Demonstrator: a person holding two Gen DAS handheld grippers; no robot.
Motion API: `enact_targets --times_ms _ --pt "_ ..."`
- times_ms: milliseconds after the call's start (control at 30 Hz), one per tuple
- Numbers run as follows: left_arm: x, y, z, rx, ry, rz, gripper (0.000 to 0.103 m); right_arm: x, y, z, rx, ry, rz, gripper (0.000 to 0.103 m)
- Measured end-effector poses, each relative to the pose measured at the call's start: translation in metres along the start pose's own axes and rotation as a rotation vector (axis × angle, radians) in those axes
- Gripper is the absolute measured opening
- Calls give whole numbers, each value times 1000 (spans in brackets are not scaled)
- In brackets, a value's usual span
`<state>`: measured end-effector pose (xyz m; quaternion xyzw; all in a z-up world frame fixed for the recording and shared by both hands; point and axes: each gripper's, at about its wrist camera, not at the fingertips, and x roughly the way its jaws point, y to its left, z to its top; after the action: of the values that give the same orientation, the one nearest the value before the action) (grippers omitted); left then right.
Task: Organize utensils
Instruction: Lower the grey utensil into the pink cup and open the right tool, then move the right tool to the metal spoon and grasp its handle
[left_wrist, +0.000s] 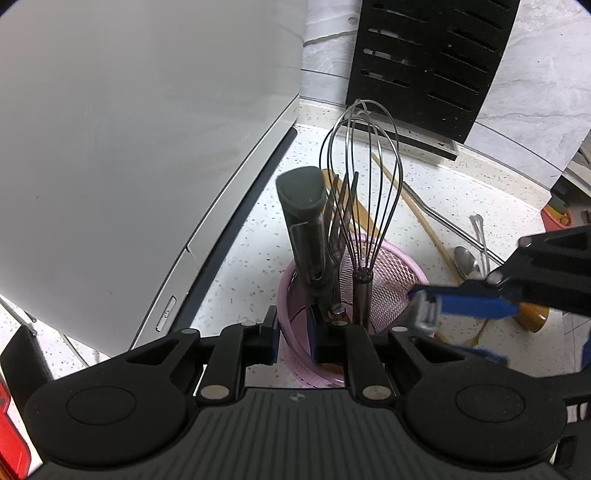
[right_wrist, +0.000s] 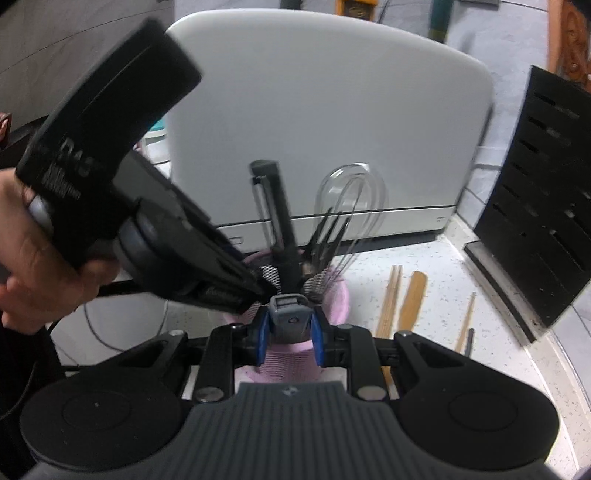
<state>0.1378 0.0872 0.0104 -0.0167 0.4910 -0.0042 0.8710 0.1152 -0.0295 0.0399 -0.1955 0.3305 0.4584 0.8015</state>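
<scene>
**A:** What's the setting?

**B:** A white speckled countertop (left_wrist: 258, 229) against a grey marbled tile wall, with a large white appliance (right_wrist: 325, 122) behind the work and a black slotted knife block (left_wrist: 432, 62) standing to one side of it.

**A:** And the thing being handled?

**B:** The right gripper (right_wrist: 290, 326) is clenched on a small grey tool (right_wrist: 289, 314), its blue pads pressed to both sides. I can't tell exactly what the tool is. It hangs just above the near rim of the pink mesh basket (right_wrist: 334, 295), directly ahead of that claw.

**A:** The other claw?

**B:** The left gripper (left_wrist: 293, 332) straddles the basket rim, one finger outside the wall and one inside, apparently pinching it to steady it. Whether the pads truly bite the rim, I can't be sure.

**A:** What's already in the basket?

**B:** Just beyond the left claw's tips stand a dark-handled tool (left_wrist: 306, 221), some forks (left_wrist: 341, 210) and a wire whisk (left_wrist: 364, 192), all upright and leaning.

**A:** Risks?

**B:** I'd judge the basket crowded. Lowering the grey tool could snag the whisk wires or knock the forks, and a light basket might tip if the left grip slips. The two claws are also close enough to collide.

**A:** Anything left out?

**B:** Wooden chopsticks (right_wrist: 389, 299) and a wooden spatula (right_wrist: 413, 299) lie right of the right claw; metal spoons (left_wrist: 467, 258) lie beyond.
</scene>
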Motion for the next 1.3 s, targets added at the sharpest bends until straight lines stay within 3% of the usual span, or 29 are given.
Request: enact_targets --times_ms 167,333,800,967,1300 --pt "1 -3 0 9 1 -8 16 7 1 -2 2 28 -2 21" --pt "1 -4 0 10 1 -6 16 4 -2 -2 20 12 16 30" --pt "1 -5 0 15 6 3 17 -28 -32 -12 122 -37 57 40" --pt "1 -5 0 14 6 6 17 -36 -53 -23 167 -22 -6 45" --pt "2 -7 0 20 9 15 17 -36 -115 -65 313 73 -160 45"
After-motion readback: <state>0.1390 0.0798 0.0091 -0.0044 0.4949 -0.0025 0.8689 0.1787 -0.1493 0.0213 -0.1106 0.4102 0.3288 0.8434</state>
